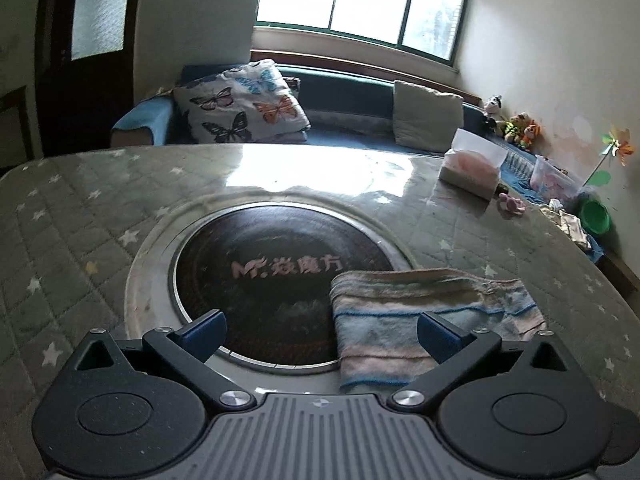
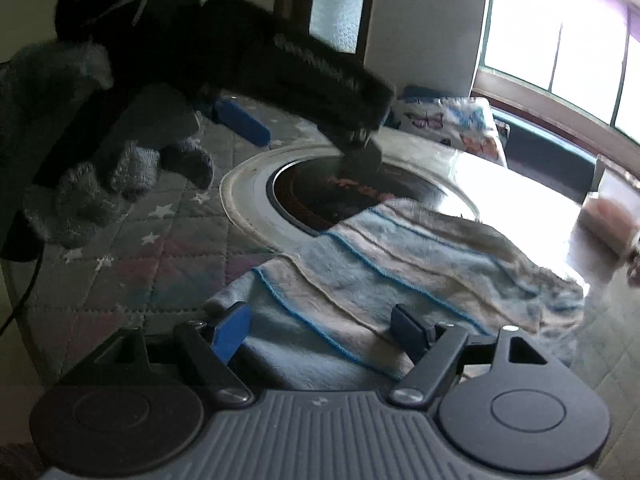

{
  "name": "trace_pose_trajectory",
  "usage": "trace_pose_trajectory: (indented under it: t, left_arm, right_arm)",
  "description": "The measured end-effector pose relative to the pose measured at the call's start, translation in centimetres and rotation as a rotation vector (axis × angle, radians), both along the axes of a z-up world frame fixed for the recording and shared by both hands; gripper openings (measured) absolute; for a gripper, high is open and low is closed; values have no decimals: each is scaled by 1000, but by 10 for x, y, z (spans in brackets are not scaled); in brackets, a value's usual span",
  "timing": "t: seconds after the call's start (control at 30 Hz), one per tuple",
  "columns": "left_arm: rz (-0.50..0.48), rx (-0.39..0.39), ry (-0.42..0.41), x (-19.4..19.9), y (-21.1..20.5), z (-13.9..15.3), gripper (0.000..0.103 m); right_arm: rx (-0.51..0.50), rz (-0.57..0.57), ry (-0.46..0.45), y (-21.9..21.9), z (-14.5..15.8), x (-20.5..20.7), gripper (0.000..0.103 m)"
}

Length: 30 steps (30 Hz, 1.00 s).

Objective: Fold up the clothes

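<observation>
A towel (image 1: 400, 312) striped in pale blue and pink lies folded on the quilted, star-patterned table (image 1: 80, 216). One corner rests on the round dark cooktop (image 1: 276, 280). My left gripper (image 1: 322, 332) is open wide above the cooktop's near rim, its right finger over the towel's left part, with nothing held. In the right wrist view the towel (image 2: 400, 264) stretches away to the right. My right gripper (image 2: 320, 334) is open just above the towel's near end, its pads not pressing on it. A gloved hand (image 2: 100, 168) holds the left gripper (image 2: 304, 136) above the cooktop (image 2: 320, 196).
A clear box with pink contents (image 1: 472, 164) stands at the table's far right, a small pink object (image 1: 512, 204) beside it. Behind the table is a blue sofa with a butterfly pillow (image 1: 240, 108). A green bowl (image 1: 596, 216) and toys lie at the right.
</observation>
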<state>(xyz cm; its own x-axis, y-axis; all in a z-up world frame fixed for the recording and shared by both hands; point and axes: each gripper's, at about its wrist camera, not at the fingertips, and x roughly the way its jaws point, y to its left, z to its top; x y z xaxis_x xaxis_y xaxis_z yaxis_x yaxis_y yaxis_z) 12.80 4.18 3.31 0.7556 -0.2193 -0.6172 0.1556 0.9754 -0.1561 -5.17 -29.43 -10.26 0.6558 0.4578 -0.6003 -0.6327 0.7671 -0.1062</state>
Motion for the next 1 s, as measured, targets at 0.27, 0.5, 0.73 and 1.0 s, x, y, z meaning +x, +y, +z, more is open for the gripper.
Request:
trace_pose_trajectory:
  t: [0.27,0.5,0.73,1.0]
  left_arm:
    - [23,4,24,-9,2,-10,103]
    - [24,6,36,-18,2,-18,103]
    - [29,46,50,-19,-3,-28,103]
    - [32,58,49,-17,-4,-29,103]
  right_arm:
    - [26,-3,28,2,-2,1,80]
    - [96,-70,36,-34,12,-6,87]
    - [131,-173,97,-77,3,-3,88]
    - [230,-207,103,-95,19,22,88]
